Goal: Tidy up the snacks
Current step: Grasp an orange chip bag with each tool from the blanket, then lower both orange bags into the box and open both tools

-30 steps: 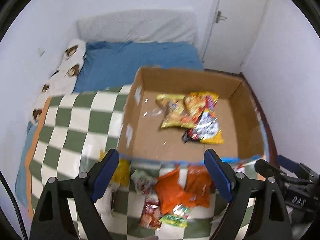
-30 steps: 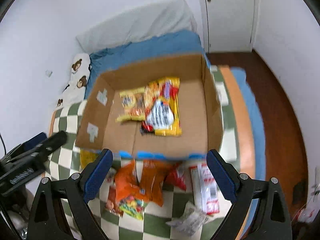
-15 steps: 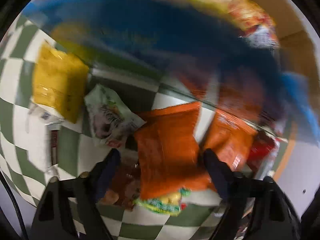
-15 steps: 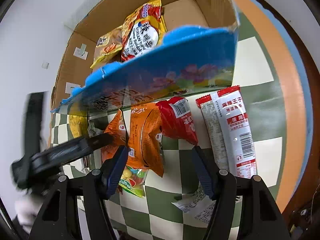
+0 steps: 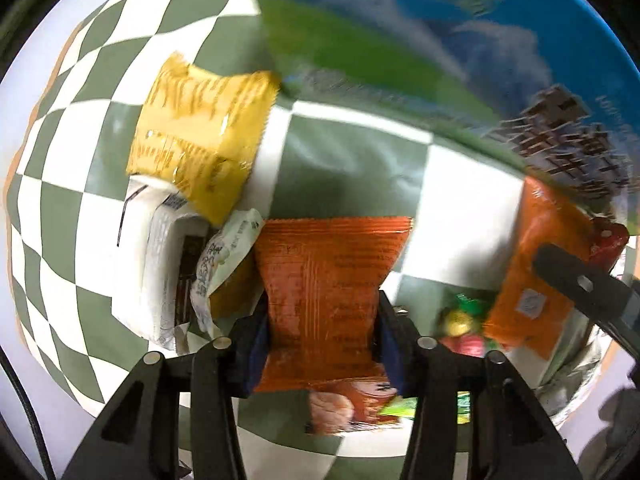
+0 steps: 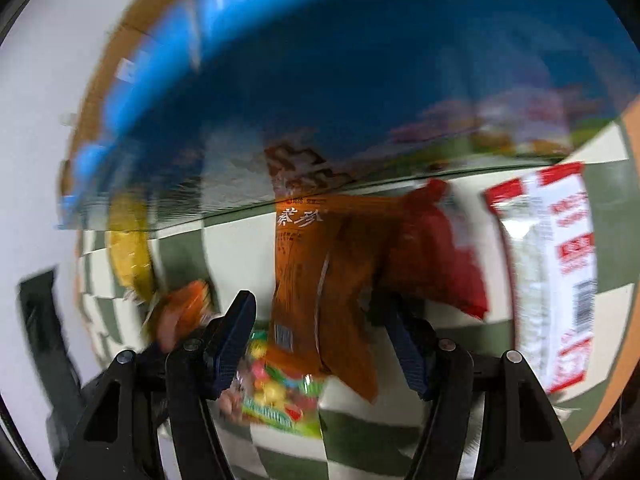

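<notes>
We see our left hand-held gripper (image 5: 320,340) closing, its pads pinching an orange snack packet (image 5: 328,280) lying on the green-checked blanket (image 5: 348,160). Our right hand-held gripper (image 6: 320,340) stands half-open astride another orange packet (image 6: 316,280), beside a red packet (image 6: 440,256), below the blue-sided cardboard box (image 6: 360,80).
</notes>
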### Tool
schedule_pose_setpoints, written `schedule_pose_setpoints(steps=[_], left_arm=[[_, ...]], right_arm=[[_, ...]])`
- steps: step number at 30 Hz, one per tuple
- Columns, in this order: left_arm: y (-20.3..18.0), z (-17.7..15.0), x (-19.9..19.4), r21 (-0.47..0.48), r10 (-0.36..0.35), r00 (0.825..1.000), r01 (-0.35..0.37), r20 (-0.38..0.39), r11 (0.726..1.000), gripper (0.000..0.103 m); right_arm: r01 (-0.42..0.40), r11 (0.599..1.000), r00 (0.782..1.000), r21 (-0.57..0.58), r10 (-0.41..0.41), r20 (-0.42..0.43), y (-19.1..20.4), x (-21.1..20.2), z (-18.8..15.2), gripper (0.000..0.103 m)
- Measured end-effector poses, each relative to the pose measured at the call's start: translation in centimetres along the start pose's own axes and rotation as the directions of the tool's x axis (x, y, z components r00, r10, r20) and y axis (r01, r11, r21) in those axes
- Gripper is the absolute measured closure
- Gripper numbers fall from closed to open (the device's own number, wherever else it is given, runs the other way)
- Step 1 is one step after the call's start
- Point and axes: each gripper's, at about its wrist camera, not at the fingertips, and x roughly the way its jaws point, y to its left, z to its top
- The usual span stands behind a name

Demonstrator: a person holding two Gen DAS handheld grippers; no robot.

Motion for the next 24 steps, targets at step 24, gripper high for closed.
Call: schedule_pose_setpoints(steps=[24], left_arm=[[1.0,-3.2,3.1,0.149,-0.141,0.987,0.152,-0.078,0.977,0.048]], right_arm=[[0.181,0.983,0.983,-0.039,-0.182,-0.035,-1.2,2.9,-8.2,0.039]])
